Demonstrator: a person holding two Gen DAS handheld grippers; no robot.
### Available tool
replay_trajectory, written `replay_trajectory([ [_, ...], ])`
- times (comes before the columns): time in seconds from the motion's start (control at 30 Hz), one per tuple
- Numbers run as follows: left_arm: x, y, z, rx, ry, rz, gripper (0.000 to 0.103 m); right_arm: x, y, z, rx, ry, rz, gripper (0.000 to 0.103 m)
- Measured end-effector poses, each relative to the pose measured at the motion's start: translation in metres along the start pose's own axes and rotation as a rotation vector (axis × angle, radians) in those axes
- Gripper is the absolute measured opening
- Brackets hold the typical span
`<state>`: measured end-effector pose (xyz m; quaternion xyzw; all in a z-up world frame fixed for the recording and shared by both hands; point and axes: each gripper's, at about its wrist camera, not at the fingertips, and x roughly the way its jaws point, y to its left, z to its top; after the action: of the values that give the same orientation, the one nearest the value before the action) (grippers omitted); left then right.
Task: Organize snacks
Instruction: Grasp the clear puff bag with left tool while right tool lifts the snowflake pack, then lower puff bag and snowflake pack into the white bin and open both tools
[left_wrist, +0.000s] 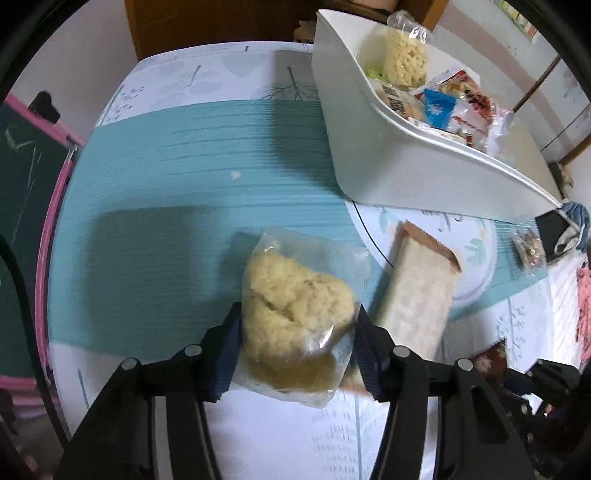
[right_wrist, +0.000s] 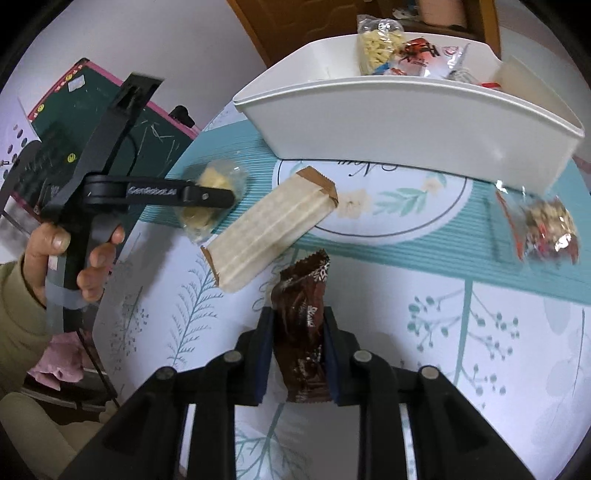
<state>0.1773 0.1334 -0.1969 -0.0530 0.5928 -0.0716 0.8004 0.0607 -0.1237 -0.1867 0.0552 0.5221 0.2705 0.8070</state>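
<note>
Each claw, left claw (left_wrist: 298, 354) and right claw (right_wrist: 298, 354), has black linkage arms, silver pivot screws and dark blue finger pads (right_wrist: 263, 360). The left hand (right_wrist: 70, 258) shows bare skin and a beige sleeve; white lettering marks the left linkage.

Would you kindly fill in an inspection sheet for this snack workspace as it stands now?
Surface: table under a teal and white leaf-print cloth.
Job's things: white bin holding several packets; clear cake bag; brown bar; long wafer pack lying flat; mixed-nut bag by the bin.
Clutter: nothing seen.
Grippers: left gripper jaws around the cake bag; right gripper jaws around the brown bar.
Cables: nothing seen.
Surroundings: chalkboard with pink frame; wooden furniture behind.
</note>
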Motion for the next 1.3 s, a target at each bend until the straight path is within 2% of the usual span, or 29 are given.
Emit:
replay_trajectory([
  [0.27,-0.045,-0.012,-0.052,0.03,-0.064,-0.036,0.054,-0.008,0.011,-0.008,0.006,-0.029,0.004,0.013],
  [0.5,-0.09,-0.053,-0.055,0.138,-0.14,-0.054,0.054,-0.044,0.018,-0.003,-0.009,-0.116,0.001,0.013],
  [0.6,-0.11,-0.075,-0.047,0.187,-0.185,-0.065,0.054,-0.064,0.028,0.012,-0.025,-0.174,-0.007,0.013],
  [0.8,-0.159,-0.111,-0.018,0.251,-0.298,-0.071,0.054,-0.134,0.032,0.049,-0.062,-0.355,-0.057,0.013],
  [1.0,-0.196,-0.142,0.02,0.298,-0.404,-0.037,0.054,-0.2,0.026,0.098,-0.051,-0.532,-0.171,0.013],
  [1.13,-0.214,-0.158,0.042,0.32,-0.46,-0.014,0.054,-0.226,0.023,0.127,-0.041,-0.623,-0.255,0.014],
  [1.3,-0.221,-0.176,0.065,0.346,-0.501,0.026,0.054,-0.235,0.017,0.152,-0.038,-0.677,-0.314,0.014],
])
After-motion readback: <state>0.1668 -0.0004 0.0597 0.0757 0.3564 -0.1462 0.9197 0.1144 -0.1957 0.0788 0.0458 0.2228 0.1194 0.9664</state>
